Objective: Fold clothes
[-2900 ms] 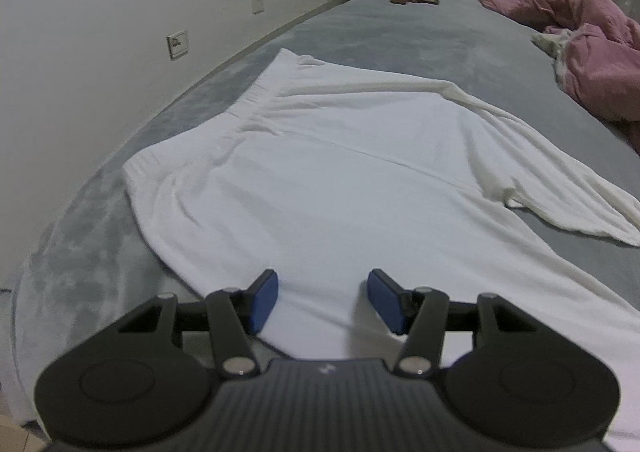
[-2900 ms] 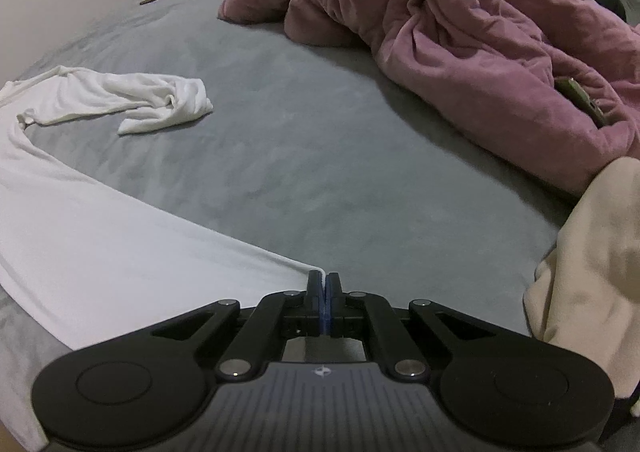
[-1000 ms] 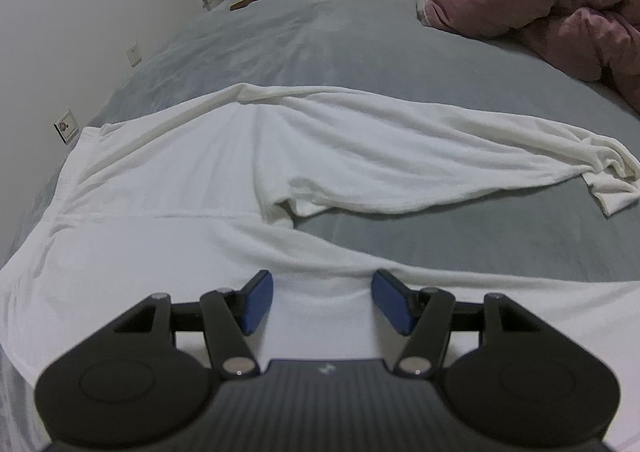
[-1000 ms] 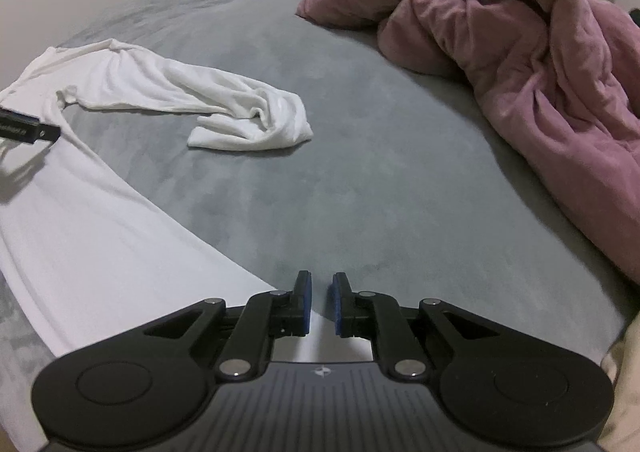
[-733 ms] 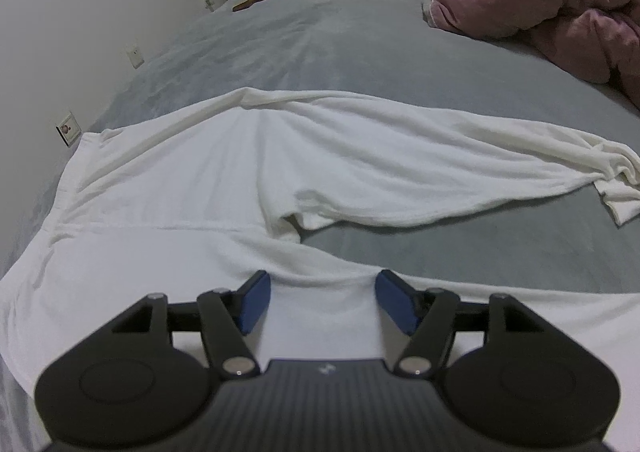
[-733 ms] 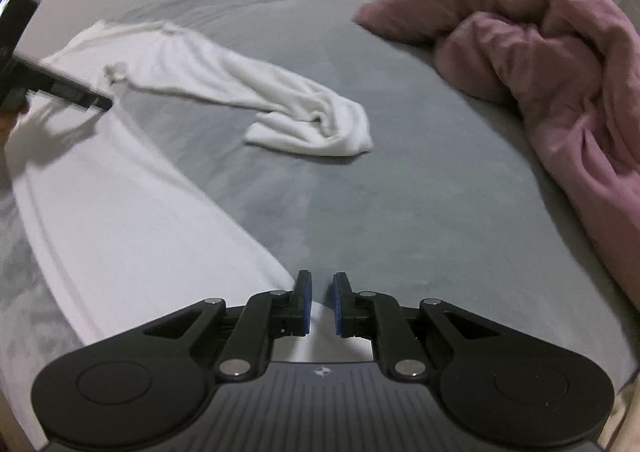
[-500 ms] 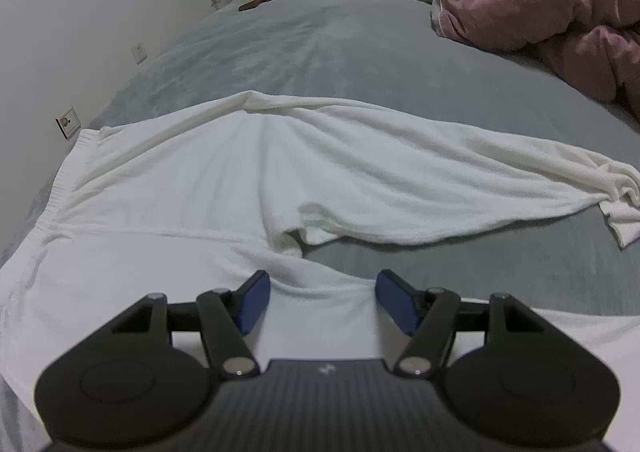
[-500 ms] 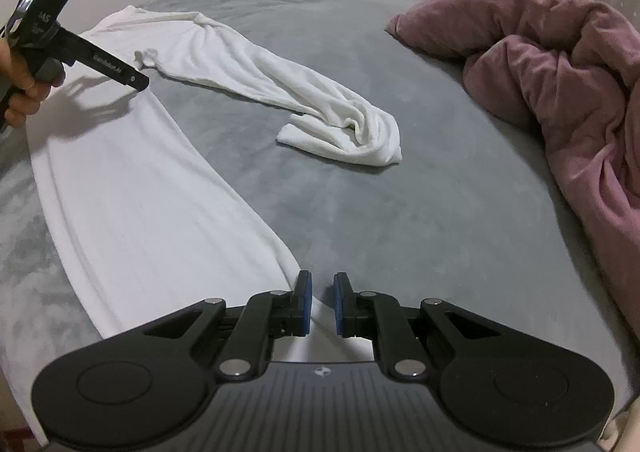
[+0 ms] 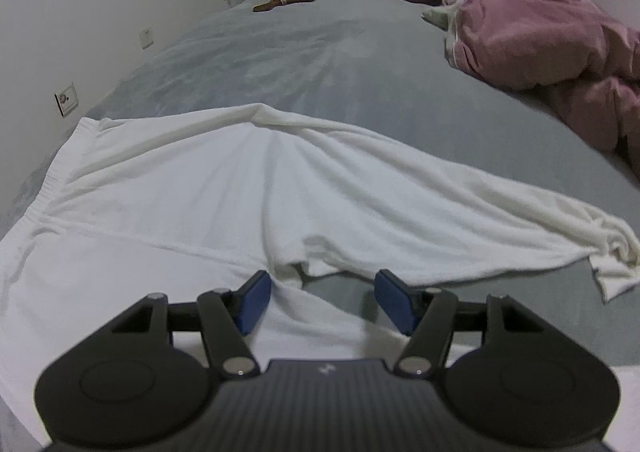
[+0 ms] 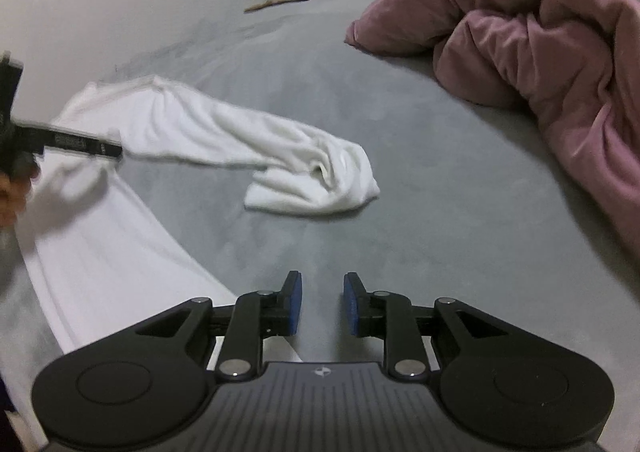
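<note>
Your right gripper [image 10: 321,302], pinched shut on the hem secs ago, now gapes empty over grey bed [image 10: 440,211], left gripper [image 9: 322,302] spread wide too, so white trousers [image 9: 180,191] lie flat w/ leg bunched at 3 o'clock, unfolded.

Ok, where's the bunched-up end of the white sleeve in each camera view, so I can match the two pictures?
Left wrist view: the bunched sleeve end lies at the far right edge, on the grey bed, right of the open left gripper.
Right wrist view: the sleeve end sits near the middle, ahead of the open right gripper.
Shared landmark: the pink blanket, upper right in both views.
</note>
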### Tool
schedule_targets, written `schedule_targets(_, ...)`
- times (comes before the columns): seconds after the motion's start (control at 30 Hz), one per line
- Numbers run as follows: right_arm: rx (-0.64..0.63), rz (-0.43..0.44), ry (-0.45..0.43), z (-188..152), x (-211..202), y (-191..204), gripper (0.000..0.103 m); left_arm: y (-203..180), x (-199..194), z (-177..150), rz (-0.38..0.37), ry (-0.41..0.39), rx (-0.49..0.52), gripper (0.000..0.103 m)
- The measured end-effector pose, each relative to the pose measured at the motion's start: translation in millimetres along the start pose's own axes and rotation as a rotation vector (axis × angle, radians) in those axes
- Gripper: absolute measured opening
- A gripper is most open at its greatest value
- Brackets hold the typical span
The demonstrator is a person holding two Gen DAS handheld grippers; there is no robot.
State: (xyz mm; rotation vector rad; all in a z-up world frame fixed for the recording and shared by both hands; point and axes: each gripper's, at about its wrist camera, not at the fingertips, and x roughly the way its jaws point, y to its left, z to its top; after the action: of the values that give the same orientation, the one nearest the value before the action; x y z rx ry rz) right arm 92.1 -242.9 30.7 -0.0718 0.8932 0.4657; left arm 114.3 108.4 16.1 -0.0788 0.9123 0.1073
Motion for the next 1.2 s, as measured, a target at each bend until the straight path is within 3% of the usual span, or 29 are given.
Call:
schedule_targets(0.23, 0.145, 0.091, 0.002, 17.8, 25.3, -7.3, 0.030, 10.4, 2.4, 7.9, -0.003, -0.011, -0.060, 0.060)
schedule_targets(0.5, 0.293, 0.103, -0.030, 28.7, 48.6, -24.1, 0.029, 16.3, 8.8, 14.5, -0.002, -0.012, -0.089, 0.060)
schedule_targets(0.57, 0.268, 0.079, -0.045, 31.0, 45.6, -23.4, 0.020, 13.9, 12.2, 14.4, 0.002, -0.005, -0.078, 0.060)
schedule_targets(0.6, 0.252, 0.065, -0.053, 32.4, 43.3, -22.8, 0.009, 12.8, 13.6, 13.9, 0.007, -0.003, -0.072, 0.060)
schedule_targets(0.83, 0.127, -0.037, -0.107, 41.7, 26.1, -18.9, 0.007, 9.9, 17.7, 13.5, 0.018, 0.001, -0.056, 0.061)
schedule_targets(1.2, -0.195, -0.318, -0.082, 53.9, -1.9, -31.1, 0.005, 9.5, 17.6, 12.4, 0.022, 0.012, -0.034, 0.061)
